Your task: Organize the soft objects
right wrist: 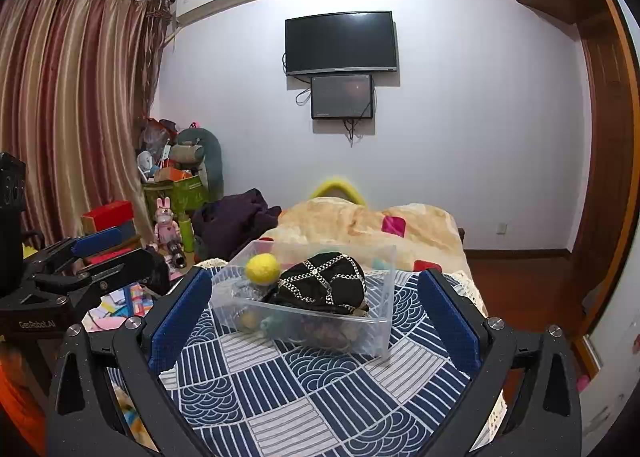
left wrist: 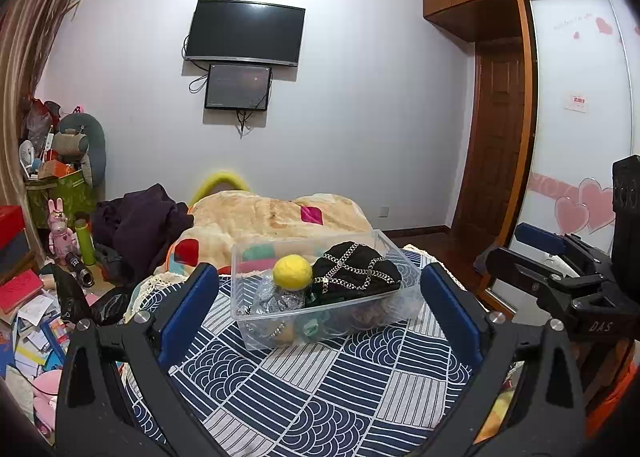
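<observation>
A clear plastic bin (left wrist: pixel 404 309) sits on the blue patterned bedspread (left wrist: pixel 304 385). It holds a yellow felt ball (left wrist: pixel 292 271), a black cap with silver chains (left wrist: pixel 356 267) and several small soft items beneath. The bin also shows in the right wrist view (right wrist: pixel 380 333), with the ball (right wrist: pixel 262 267) and the cap (right wrist: pixel 320 284). My left gripper (left wrist: pixel 318 281) is open and empty, short of the bin. My right gripper (right wrist: pixel 314 289) is open and empty, short of the bin, and it shows at the right of the left wrist view (left wrist: pixel 544 245).
A beige blanket (left wrist: pixel 260 217) and dark clothes (left wrist: pixel 136 225) lie behind the bin. Cluttered boxes, books and toys (left wrist: pixel 44 257) fill the floor at left. A wardrobe (left wrist: pixel 576 105) stands at right. The bed edge drops to a wood floor (right wrist: pixel 528 289).
</observation>
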### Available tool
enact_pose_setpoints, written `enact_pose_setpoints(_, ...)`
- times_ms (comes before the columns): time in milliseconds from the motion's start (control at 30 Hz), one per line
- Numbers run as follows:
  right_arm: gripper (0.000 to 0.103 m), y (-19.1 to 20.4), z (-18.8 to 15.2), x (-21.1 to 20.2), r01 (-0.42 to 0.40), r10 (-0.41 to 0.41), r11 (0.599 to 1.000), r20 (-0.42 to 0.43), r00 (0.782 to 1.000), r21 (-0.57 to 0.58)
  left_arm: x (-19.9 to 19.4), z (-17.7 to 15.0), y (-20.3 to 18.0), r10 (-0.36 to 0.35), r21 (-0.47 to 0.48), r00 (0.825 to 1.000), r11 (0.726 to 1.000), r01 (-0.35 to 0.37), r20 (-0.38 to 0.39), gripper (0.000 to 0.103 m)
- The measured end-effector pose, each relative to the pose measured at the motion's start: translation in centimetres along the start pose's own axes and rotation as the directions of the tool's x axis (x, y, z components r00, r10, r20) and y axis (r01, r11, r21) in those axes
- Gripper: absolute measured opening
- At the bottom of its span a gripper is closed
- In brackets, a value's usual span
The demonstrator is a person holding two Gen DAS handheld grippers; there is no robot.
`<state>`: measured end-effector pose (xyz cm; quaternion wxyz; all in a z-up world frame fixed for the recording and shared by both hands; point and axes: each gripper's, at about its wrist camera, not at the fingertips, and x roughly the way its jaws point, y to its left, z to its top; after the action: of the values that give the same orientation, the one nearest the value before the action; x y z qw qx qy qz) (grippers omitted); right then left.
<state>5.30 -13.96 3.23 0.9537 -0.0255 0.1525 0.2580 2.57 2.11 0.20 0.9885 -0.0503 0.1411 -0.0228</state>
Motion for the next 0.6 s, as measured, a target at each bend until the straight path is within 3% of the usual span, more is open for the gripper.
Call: enact_pose_setpoints(600,0.103,0.14,0.01,-0.32,-0.004,0.004,1.0,0.006,1.0,0.002,-0.03,-0.15,0.09,-0.006,0.002,1.0,1.0,0.006,-0.003,0.102)
